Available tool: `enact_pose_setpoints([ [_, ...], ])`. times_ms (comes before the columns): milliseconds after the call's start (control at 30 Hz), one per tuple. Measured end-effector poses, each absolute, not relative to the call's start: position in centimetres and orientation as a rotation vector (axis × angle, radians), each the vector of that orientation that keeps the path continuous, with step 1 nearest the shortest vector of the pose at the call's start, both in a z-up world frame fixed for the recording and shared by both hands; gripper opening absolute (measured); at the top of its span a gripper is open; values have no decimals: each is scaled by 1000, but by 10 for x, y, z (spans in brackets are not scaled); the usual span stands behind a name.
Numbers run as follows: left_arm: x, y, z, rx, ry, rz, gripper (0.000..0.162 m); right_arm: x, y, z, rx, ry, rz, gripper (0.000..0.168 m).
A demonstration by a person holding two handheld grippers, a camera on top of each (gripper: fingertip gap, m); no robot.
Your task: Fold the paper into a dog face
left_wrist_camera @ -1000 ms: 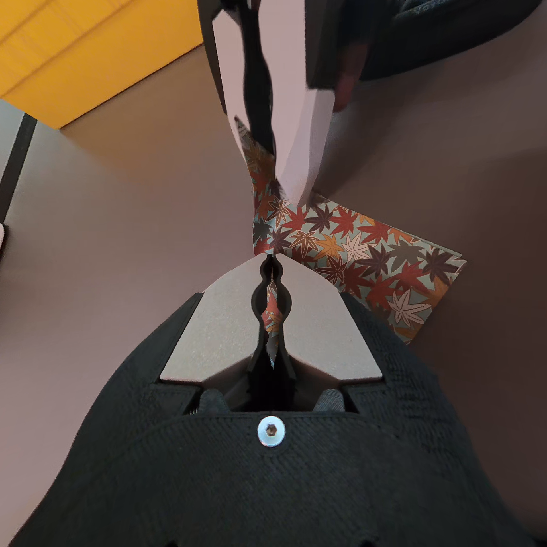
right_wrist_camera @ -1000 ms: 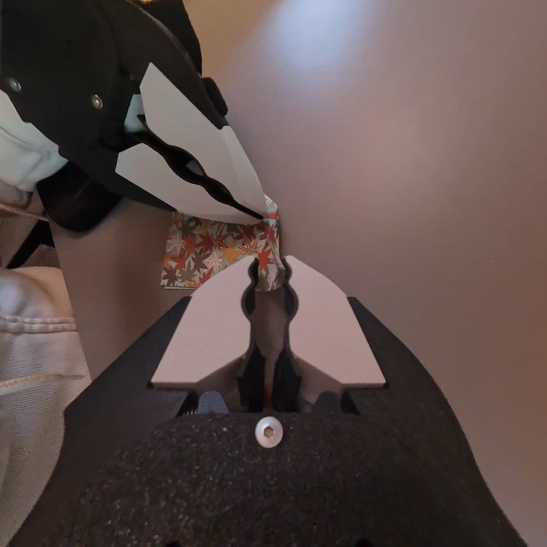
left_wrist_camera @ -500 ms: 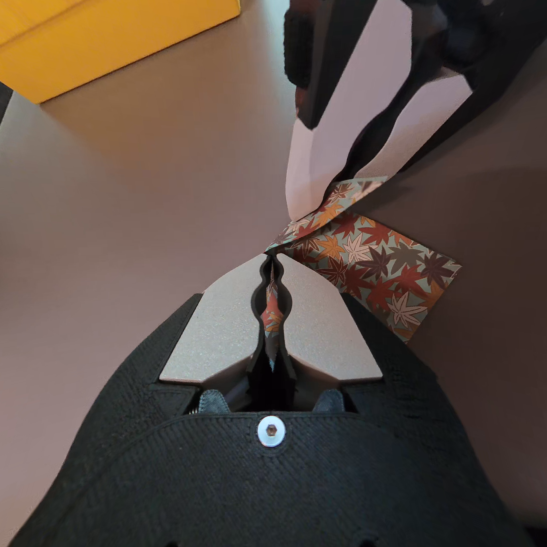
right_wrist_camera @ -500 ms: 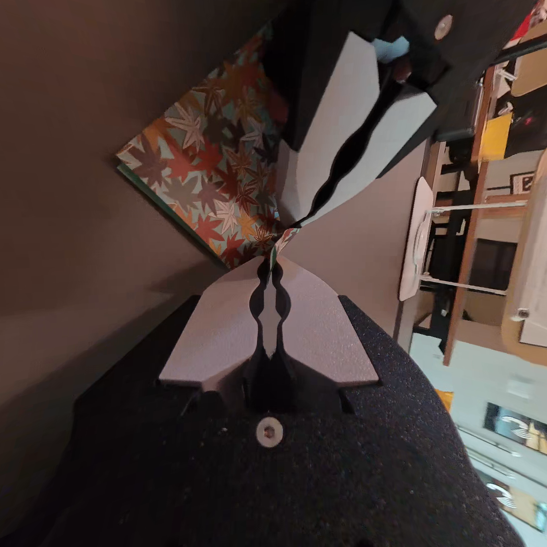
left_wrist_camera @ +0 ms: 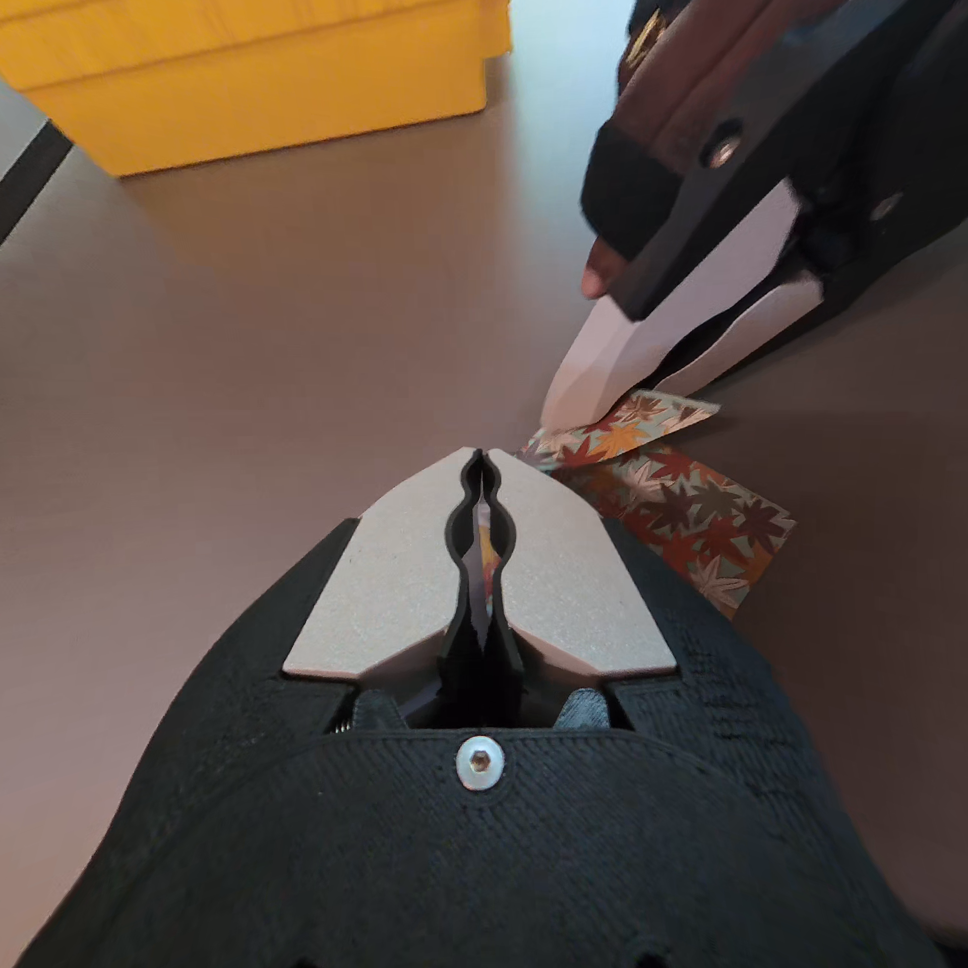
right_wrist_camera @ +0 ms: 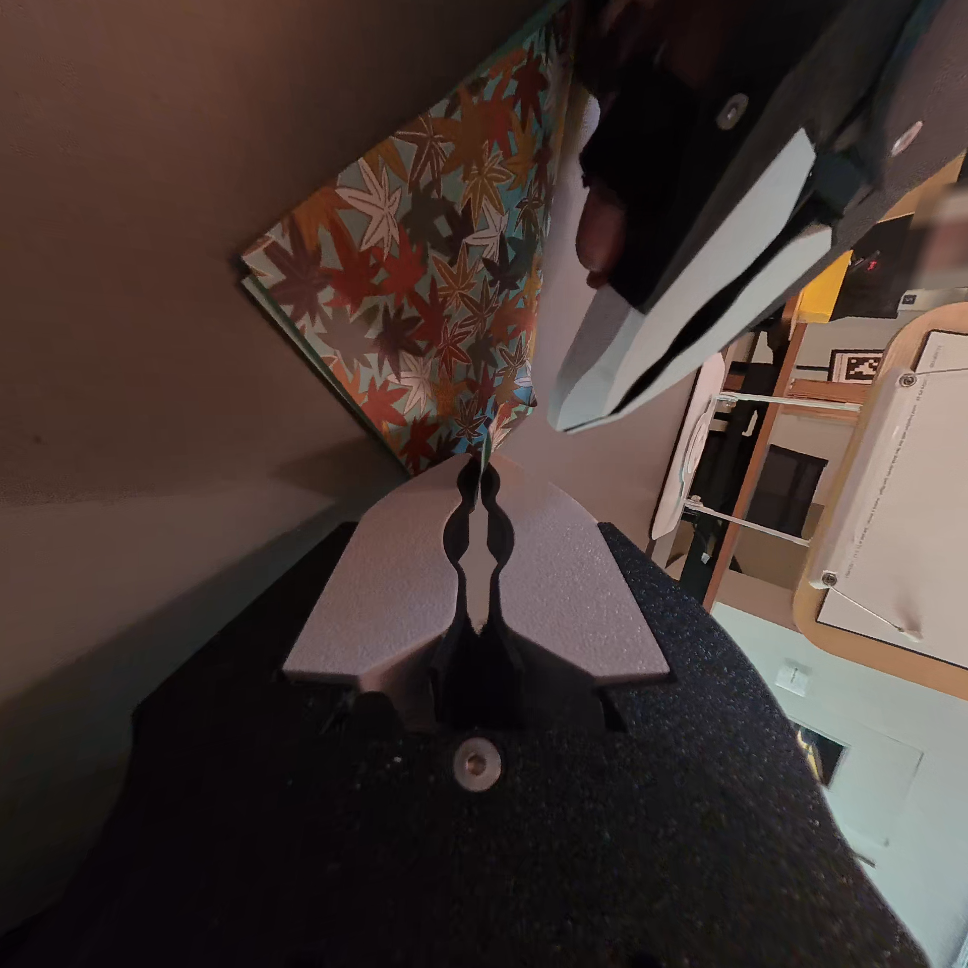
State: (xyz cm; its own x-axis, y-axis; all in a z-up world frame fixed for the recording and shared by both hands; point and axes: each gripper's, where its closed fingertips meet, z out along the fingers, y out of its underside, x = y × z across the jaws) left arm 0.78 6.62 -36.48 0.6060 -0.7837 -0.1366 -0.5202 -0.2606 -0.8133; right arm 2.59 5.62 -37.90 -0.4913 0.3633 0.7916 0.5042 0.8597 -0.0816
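The paper point(left_wrist_camera: 681, 518) is a folded sheet printed with autumn leaves, lying on the brown table point(left_wrist_camera: 262, 366). My left gripper point(left_wrist_camera: 479, 457) is shut at the sheet's near corner, and patterned paper shows in the slot between its fingers. My right gripper point(left_wrist_camera: 565, 414) comes in from the upper right, shut on a narrow flap point(left_wrist_camera: 623, 432) that it holds low over the sheet. In the right wrist view the right gripper point(right_wrist_camera: 482, 463) pinches a corner of the paper point(right_wrist_camera: 419, 272). The left gripper point(right_wrist_camera: 560, 421) sits just right of the paper's raised edge.
A yellow box point(left_wrist_camera: 262, 78) stands at the back left of the table. A person's fingertip point(left_wrist_camera: 597, 272) rests on the right gripper's finger. Past the table's edge there are shelves and a white board point(right_wrist_camera: 890, 471). My left and right fingertips are right by each other.
My right gripper has swung right and down with the flap, laying it lower over the sheet. My left gripper stays shut at the same corner. The yellow box has come further into view.
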Motion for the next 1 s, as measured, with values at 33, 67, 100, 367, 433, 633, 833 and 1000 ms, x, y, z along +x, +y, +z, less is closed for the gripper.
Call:
enact_pose_setpoints([
  [33,10,66,-364,-1929,1042,-375,0,26,56,-379,-620,-2138,-208,1],
  [67,12,66,-367,-1937,1059,-369,0,26,56,-379,-615,-2136,-214,1],
  [100,12,65,-371,-1953,1084,-357,0,26,56,-379,-610,-2134,-218,1],
  [367,11,63,-380,-1963,1170,-288,0,26,55,-378,-592,-2118,-206,1],
  [433,9,64,-379,-1963,1150,-283,0,25,55,-377,-594,-2113,-186,1],
  [633,8,56,-363,-1841,1132,-308,3,28,62,-376,-733,-2117,-28,2],
  [833,9,48,-383,-1903,1270,-264,0,29,70,-362,-1011,-2073,397,19],
  [1000,9,47,-383,-1908,1272,-281,0,24,69,-360,-1205,-2074,756,14],
])
